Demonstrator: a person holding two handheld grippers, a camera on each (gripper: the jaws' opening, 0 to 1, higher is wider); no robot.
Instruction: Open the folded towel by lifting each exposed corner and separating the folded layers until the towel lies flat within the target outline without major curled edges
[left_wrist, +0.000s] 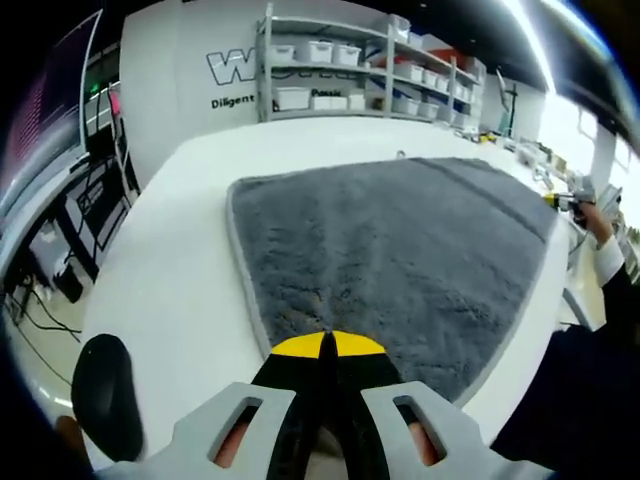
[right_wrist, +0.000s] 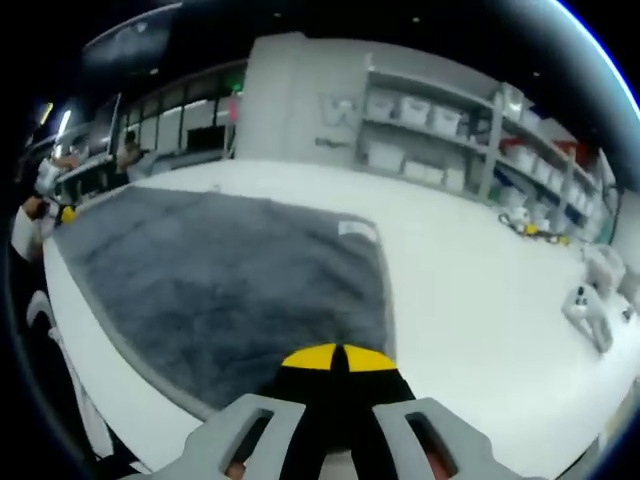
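Jaws of both the left gripper (left_wrist: 328, 345) and right gripper (right_wrist: 340, 358) are closed with yellow tips touching, holding nothing, poised above the near edge of the grey towel (left_wrist: 400, 250) spread on the white table (left_wrist: 180, 260). Risk: any further tug could drag or re-curl an edge.

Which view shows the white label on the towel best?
The right gripper view: the label lies in plain sight near the far corner of the towel. In the left gripper view the towel lies spread out, but I can't make out a label.
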